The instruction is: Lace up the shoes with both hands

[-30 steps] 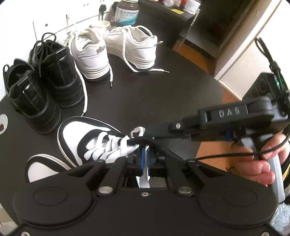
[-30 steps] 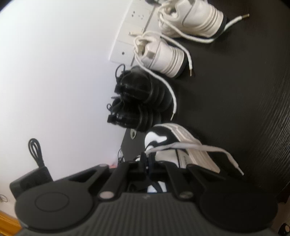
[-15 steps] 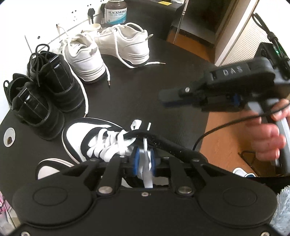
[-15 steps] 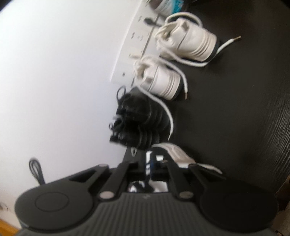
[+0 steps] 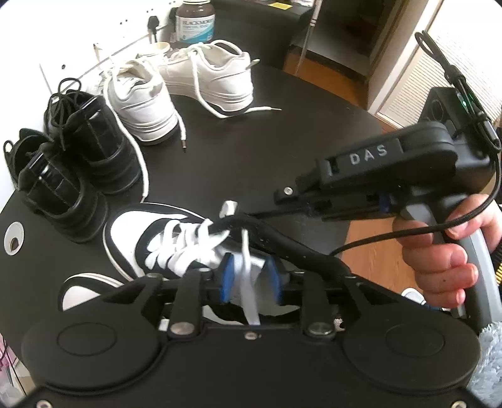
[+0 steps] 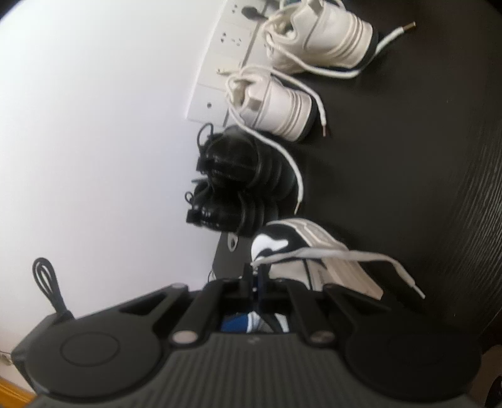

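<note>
A black and white sneaker (image 5: 141, 229) with white laces lies on the dark round table (image 5: 282, 141), toe pointing away from me. My left gripper (image 5: 249, 276) hovers over its tongue, blue pads (image 5: 226, 277) spread apart and open. A white lace (image 5: 248, 257) hangs loose between them. My right gripper (image 5: 238, 215) reaches in from the right, its tips at the sneaker's top eyelets. In the right wrist view this gripper (image 6: 257, 271) is shut on a white lace (image 6: 360, 257), which trails off to the right across the sneaker (image 6: 329, 251).
A pair of black shoes (image 5: 78, 157) and two white sneakers (image 5: 144, 103) (image 5: 219, 75) with loose laces stand at the back left. A supplement bottle (image 5: 194, 22) sits by the wall sockets. A second black and white shoe (image 5: 84, 285) lies near left. A hand (image 5: 439, 266) grips the right handle.
My left gripper's pads have spread from shut on the lace to open. The right gripper swung out to the right, then came back to the sneaker's top.
</note>
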`<state>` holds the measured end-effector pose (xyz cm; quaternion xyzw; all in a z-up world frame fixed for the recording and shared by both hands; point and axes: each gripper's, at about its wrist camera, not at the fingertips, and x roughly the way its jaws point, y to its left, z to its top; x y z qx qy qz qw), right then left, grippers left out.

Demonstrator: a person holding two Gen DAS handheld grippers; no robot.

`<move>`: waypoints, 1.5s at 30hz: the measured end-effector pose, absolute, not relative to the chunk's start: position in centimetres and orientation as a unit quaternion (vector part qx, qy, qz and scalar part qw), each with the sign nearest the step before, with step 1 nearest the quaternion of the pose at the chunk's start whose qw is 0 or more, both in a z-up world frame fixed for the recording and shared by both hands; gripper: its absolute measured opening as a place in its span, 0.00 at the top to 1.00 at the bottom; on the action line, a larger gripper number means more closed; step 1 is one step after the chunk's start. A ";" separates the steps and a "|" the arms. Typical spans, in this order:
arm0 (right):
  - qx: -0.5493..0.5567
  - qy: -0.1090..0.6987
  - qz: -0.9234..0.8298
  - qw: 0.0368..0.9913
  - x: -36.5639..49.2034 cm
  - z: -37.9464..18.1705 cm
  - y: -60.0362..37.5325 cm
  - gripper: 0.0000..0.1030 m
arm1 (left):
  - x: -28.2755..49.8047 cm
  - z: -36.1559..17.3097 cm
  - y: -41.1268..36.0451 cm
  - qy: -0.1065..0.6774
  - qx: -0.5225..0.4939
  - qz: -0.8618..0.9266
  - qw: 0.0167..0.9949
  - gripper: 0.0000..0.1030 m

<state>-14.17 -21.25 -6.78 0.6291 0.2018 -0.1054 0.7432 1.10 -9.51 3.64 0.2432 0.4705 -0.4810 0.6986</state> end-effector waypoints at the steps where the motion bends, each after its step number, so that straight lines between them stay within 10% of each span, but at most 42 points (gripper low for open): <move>1: 0.629 0.197 -0.108 0.744 -14.3 -6.7 -21.2 0.97 | 1.0 3.6 -9.7 0.469 0.249 -0.483 0.696 0.67; 10: 0.652 0.155 -0.130 0.730 -16.1 -7.7 -22.3 0.97 | 1.2 3.9 -9.9 0.466 0.255 -0.486 0.694 0.96; 26: 0.675 0.150 -0.135 0.710 -16.6 -8.0 -22.9 0.94 | 2.1 4.7 -9.3 0.458 0.222 -0.466 0.724 0.95; 31: 0.667 0.163 -0.121 0.717 -16.0 -7.6 -22.4 0.72 | 1.9 4.7 -9.2 0.458 0.217 -0.465 0.725 0.95; 45: 0.649 0.188 -0.107 0.730 -14.9 -7.3 -21.4 0.97 | 2.1 7.0 -7.0 0.427 0.223 -0.440 0.758 0.83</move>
